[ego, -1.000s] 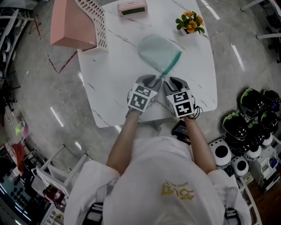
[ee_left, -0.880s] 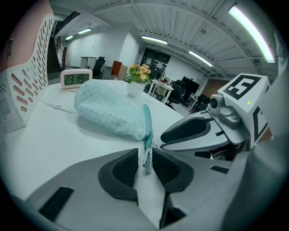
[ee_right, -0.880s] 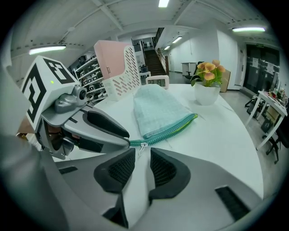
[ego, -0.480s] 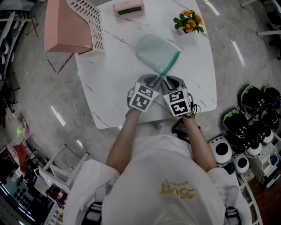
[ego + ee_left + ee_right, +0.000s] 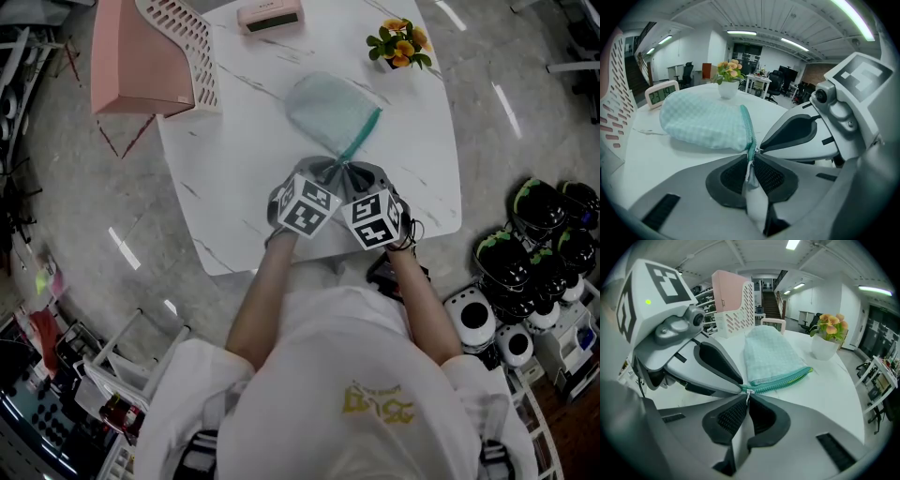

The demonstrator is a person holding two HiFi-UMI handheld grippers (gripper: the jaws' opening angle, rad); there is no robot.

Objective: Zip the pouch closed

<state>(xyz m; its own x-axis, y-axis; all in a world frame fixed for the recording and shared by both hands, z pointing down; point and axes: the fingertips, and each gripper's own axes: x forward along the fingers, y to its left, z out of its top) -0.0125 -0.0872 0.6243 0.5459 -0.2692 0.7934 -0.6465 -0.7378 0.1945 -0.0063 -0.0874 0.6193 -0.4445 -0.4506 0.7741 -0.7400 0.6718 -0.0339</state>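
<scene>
**While Both Grippers Clamp, Pouch Lies Mid-Table**

At upper left of the head view a pink basket (image 5: 150, 56) stands on the white table (image 5: 225, 197), with a clock (image 5: 269, 16) beside it at the top edge. Centre frame, the teal pouch (image 5: 328, 111) lies flat, its zip end pointing down toward the person. The left gripper (image 5: 325, 172), whose jaws have just been closing, is clenched on the pouch's near corner. Touching it, the right gripper (image 5: 359, 172), jaws likewise just closing, grasps the pull (image 5: 748, 393). Flowers (image 5: 403, 45) sit at upper right.
</scene>
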